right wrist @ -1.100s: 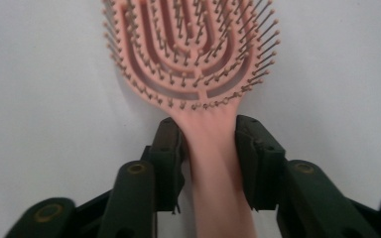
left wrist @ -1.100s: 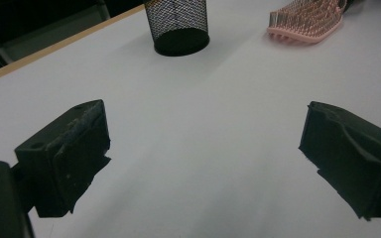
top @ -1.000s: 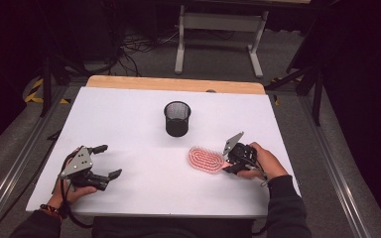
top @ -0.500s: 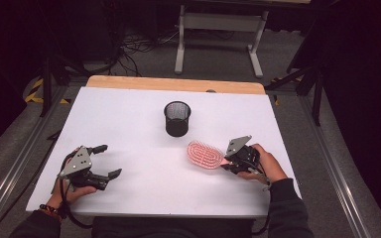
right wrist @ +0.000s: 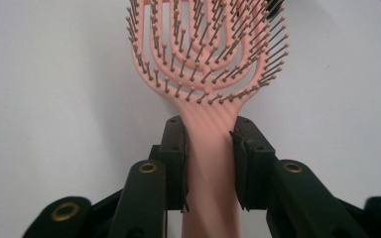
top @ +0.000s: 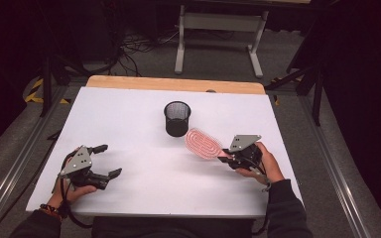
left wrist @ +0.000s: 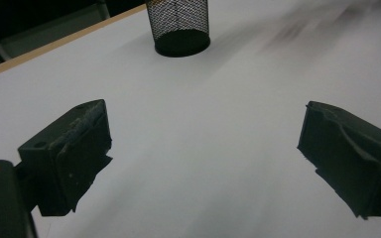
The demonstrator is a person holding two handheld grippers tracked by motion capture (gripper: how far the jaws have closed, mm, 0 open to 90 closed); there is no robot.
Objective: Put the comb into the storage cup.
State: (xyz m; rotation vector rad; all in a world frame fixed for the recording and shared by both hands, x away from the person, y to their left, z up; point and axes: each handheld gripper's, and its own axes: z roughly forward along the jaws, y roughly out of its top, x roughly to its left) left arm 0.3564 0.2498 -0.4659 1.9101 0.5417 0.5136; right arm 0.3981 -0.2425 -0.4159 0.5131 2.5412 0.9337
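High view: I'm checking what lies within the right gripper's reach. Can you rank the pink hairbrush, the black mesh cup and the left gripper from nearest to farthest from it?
1. Pink hairbrush: its handle is clamped in the right gripper, head pointing toward the cup.
2. Black mesh cup: upright mid-table, just beyond the brush head.
3. Left gripper: far across the table at the near left edge, jaws open.
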